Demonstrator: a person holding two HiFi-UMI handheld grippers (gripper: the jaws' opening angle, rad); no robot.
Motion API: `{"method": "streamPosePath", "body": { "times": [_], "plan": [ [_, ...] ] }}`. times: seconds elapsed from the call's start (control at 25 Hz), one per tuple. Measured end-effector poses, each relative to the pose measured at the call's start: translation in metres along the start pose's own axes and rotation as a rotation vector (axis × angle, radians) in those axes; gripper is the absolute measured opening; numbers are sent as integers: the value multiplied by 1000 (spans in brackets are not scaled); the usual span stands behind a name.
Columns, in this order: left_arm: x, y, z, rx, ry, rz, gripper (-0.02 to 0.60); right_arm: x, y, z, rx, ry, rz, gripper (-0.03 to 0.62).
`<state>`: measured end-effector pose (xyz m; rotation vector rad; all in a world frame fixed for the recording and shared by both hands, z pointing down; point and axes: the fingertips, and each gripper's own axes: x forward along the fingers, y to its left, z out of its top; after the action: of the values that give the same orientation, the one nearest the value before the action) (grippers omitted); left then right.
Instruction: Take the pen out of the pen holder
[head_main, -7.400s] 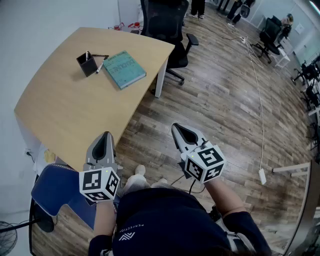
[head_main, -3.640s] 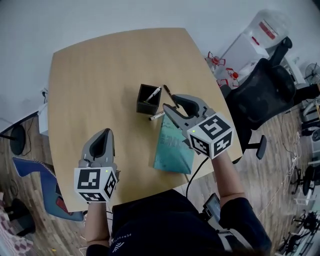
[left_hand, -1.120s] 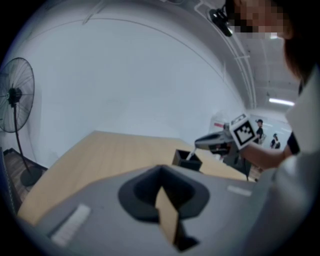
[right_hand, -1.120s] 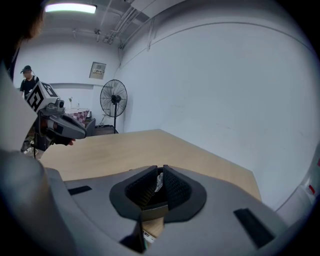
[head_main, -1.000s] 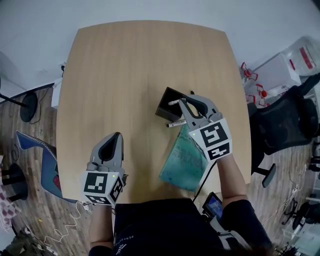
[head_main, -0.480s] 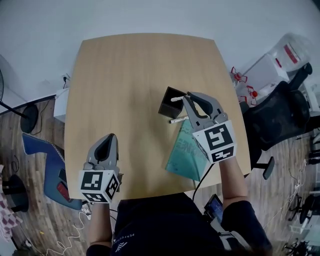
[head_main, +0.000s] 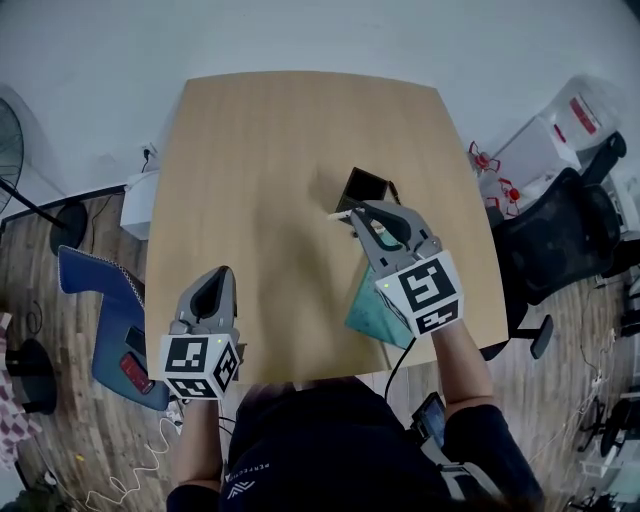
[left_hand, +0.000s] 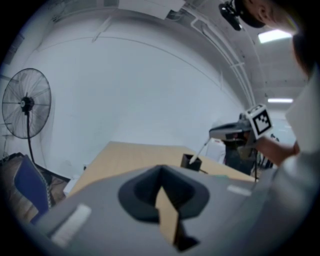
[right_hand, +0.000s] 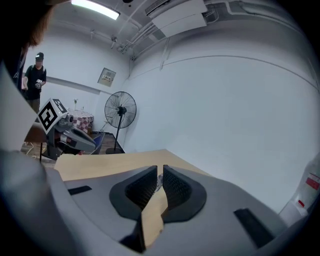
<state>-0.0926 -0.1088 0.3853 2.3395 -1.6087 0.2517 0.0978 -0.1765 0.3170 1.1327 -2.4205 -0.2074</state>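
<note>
The black square pen holder (head_main: 366, 185) stands on the wooden table (head_main: 260, 150), right of its middle. My right gripper (head_main: 358, 212) hovers just in front of the holder and is shut on a white pen (head_main: 338, 213). In the left gripper view the pen (left_hand: 202, 148) hangs slanted from the right gripper (left_hand: 212, 132), its lower end at the mouth of the holder (left_hand: 190, 161). A sliver of the pen shows between my right gripper (right_hand: 160, 172) pads. My left gripper (head_main: 214, 275) is shut and empty over the table's near left edge.
A teal book (head_main: 368, 305) lies under my right hand. Right of the table are a black office chair (head_main: 565, 235) and a white container (head_main: 575, 110). A blue chair (head_main: 105, 310) stands left of the table and a floor fan (left_hand: 26, 103) near the wall.
My right gripper has lifted toward me with the white pen, which earlier leaned inside the holder. My left gripper has drifted a little along the near edge.
</note>
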Motion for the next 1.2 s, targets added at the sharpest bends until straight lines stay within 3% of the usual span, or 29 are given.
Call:
{"method": "streamPosePath", "body": {
  "times": [0.64,1.2],
  "plan": [
    [-34,36,-41,-57,54,137,5,54,100,-34,75,77,297,31],
    [-34,50,-61,-90,104,181,5,80,135,-63,216,148,438,31]
  ]
}}
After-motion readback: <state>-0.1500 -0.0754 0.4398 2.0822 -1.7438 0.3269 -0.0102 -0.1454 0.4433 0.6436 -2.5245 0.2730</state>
